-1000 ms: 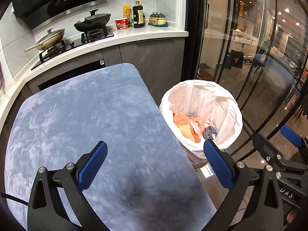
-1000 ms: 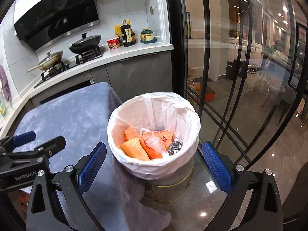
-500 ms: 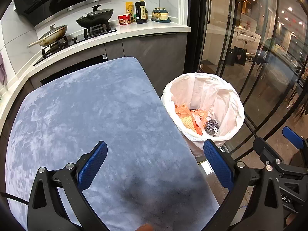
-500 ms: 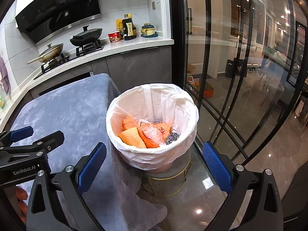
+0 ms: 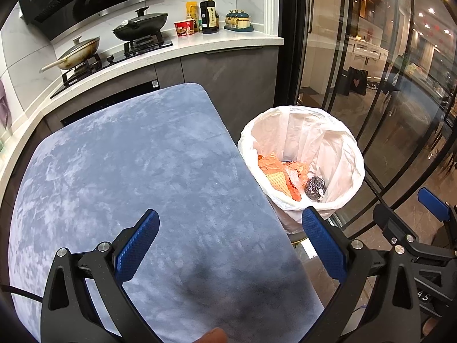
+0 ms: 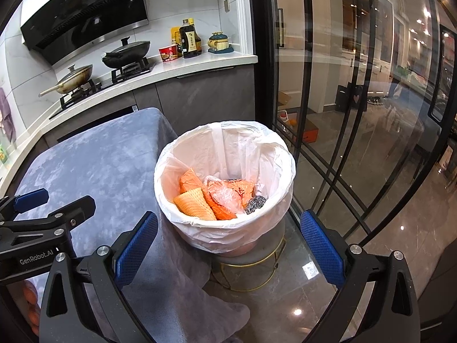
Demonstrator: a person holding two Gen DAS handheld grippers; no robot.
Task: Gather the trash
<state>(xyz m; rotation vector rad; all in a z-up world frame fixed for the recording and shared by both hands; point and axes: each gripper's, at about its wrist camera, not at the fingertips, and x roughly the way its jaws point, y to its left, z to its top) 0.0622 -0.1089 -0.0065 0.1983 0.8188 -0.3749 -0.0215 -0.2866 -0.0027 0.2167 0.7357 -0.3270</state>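
Note:
A trash bin with a white liner [image 5: 337, 134] [image 6: 182, 154] stands on the floor at the table's right side. Inside lie orange wrappers [image 5: 271, 165] [image 6: 190, 181], a yellow waffle-textured piece [image 6: 194, 207], crumpled clear plastic [image 6: 224, 195] and a steel wool ball [image 5: 315, 187] [image 6: 255, 203]. My left gripper [image 5: 230, 245] hangs open and empty over the blue-grey tablecloth [image 5: 128, 165]. My right gripper [image 6: 228, 245] is open and empty, just in front of and above the bin. The right gripper [image 5: 422, 217] shows at the left wrist view's right edge; the left gripper [image 6: 42, 208] shows at the right wrist view's left.
A kitchen counter [image 5: 200, 45] behind the table carries two pans on a stove [image 5: 140, 27], a red cup, bottles and a small pot set. Black-framed glass doors [image 6: 357, 100] stand just right of the bin. The bin rests on a gold wire stand [image 6: 251, 271].
Both grippers have drawn back and risen a little, so the bin and table look smaller and farther. Both stay open with nothing held. The trash in the bin has not moved.

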